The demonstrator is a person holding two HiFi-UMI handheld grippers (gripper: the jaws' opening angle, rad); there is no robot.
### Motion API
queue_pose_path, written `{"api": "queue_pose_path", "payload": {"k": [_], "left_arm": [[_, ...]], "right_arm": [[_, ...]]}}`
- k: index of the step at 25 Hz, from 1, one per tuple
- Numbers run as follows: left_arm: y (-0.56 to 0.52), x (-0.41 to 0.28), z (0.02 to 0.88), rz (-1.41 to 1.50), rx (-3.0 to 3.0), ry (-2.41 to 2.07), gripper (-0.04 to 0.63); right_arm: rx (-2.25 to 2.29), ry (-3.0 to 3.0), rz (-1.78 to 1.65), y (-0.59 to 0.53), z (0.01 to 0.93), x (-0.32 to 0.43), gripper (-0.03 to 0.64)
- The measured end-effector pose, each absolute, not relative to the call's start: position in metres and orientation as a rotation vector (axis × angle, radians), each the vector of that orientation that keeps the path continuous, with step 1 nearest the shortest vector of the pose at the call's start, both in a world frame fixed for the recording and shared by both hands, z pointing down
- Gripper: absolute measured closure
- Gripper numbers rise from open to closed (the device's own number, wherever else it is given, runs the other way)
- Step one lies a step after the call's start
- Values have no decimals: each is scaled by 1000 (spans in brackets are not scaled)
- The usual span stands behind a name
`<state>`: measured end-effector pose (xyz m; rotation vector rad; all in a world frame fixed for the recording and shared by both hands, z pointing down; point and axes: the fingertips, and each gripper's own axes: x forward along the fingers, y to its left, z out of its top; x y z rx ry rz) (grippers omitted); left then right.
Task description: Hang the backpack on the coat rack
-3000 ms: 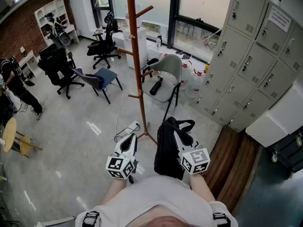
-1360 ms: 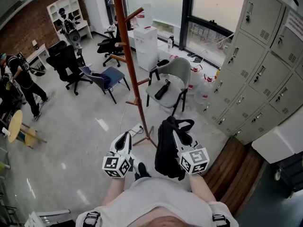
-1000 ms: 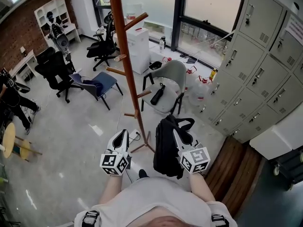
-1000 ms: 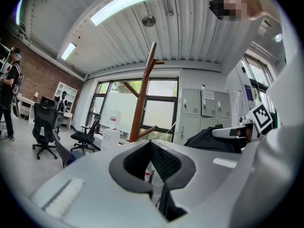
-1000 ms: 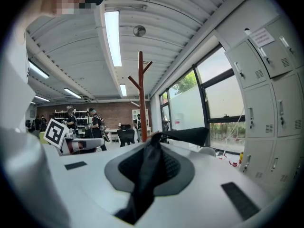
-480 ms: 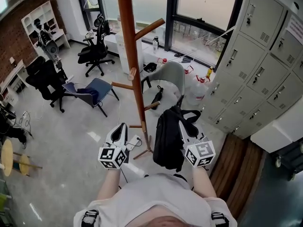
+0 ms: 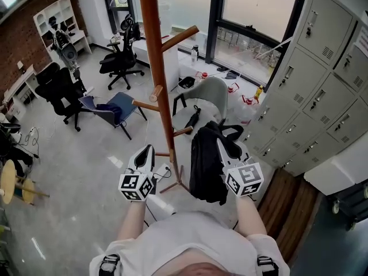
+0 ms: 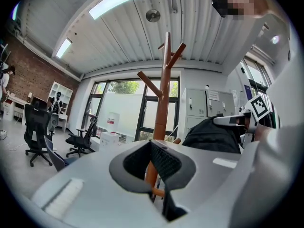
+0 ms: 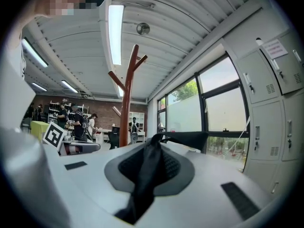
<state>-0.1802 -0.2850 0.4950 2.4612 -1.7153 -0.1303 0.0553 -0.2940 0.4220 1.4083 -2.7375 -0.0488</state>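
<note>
The coat rack (image 7: 154, 68) is a tall red-brown wooden pole with slanted pegs, standing just ahead of me. A black backpack (image 7: 206, 165) hangs at the pole's right, close beside a low peg (image 7: 183, 131). My right gripper (image 7: 225, 145) is shut on its top strap (image 9: 145, 179), which runs dark between the pads. My left gripper (image 7: 146, 152) is level at the pole's left, shut with nothing in it. In the left gripper view the pole (image 8: 163, 103) rises straight past the left gripper (image 8: 151, 144), with the backpack (image 8: 213, 134) at right. The rack (image 9: 127, 103) stands left of the right gripper (image 9: 154, 144).
A grey chair (image 7: 211, 89) with a dark object on its seat stands behind the rack. Grey lockers (image 7: 313, 85) line the right wall. A blue chair (image 7: 118, 103) and black office chairs (image 7: 122, 62) are at the left. A cable lies by the rack's foot (image 7: 167, 171).
I have come closer to the rack, so the pole now looms larger. Both grippers have moved toward it, and the right one has lifted the backpack a little higher beside the pole.
</note>
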Motion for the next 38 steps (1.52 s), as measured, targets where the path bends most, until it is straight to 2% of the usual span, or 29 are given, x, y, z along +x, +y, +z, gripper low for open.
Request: {"api": "queue_pose_path", "payload": {"k": [17, 38], "left_arm": [[-287, -173, 453, -120, 2480, -1781, 584], [-289, -183, 429, -189, 2531, -1706, 584]], "right_arm": [[1339, -2790, -493, -322, 275, 50, 584], [1264, -2596, -836, -322, 162, 4, 584]]}}
